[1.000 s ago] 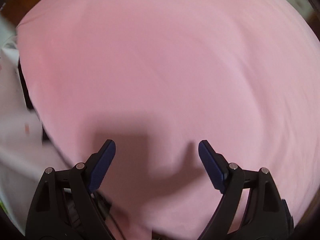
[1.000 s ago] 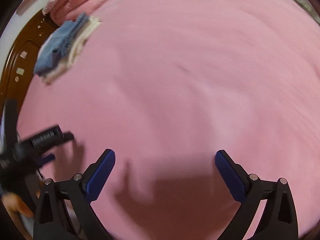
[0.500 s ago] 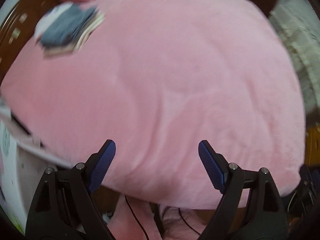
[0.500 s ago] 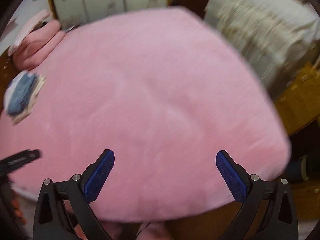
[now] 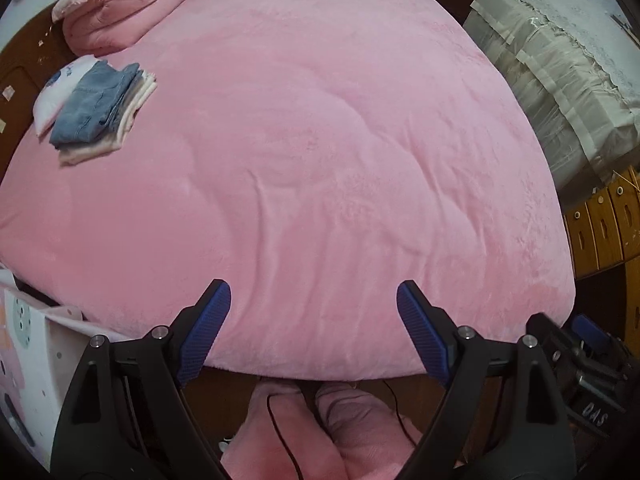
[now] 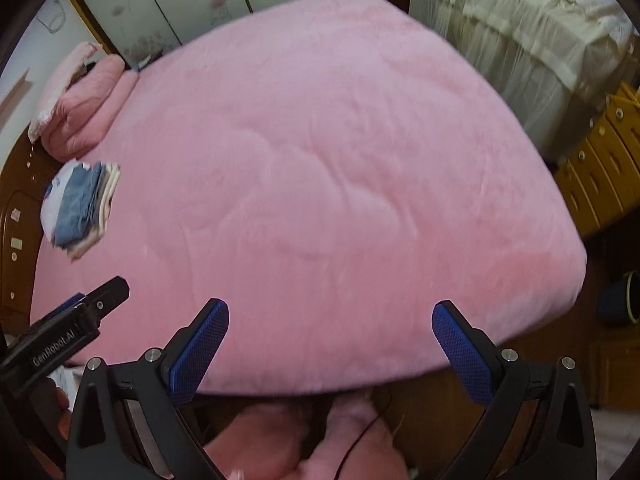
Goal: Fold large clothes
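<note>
A stack of folded clothes (image 5: 96, 110), blue denim on top of pale pink and white pieces, lies at the far left of the pink bed (image 5: 320, 140); it also shows in the right wrist view (image 6: 80, 208). My left gripper (image 5: 314, 332) is open and empty, held above the bed's near edge. My right gripper (image 6: 330, 346) is open and empty, also above the near edge. The left gripper's body shows at the left of the right wrist view (image 6: 64, 332). No unfolded garment is in view.
A folded pink quilt (image 5: 120, 8) lies at the bed's far left corner. Covered furniture (image 5: 560, 80) and wooden drawers (image 5: 604, 224) stand to the right. Pink slippers (image 5: 320, 432) and a black cable are on the floor below. A patterned white cloth (image 5: 24, 352) hangs at left.
Both grippers have pulled back and risen from close over the bed surface, so the whole bed and its near edge are in view. Both stay open.
</note>
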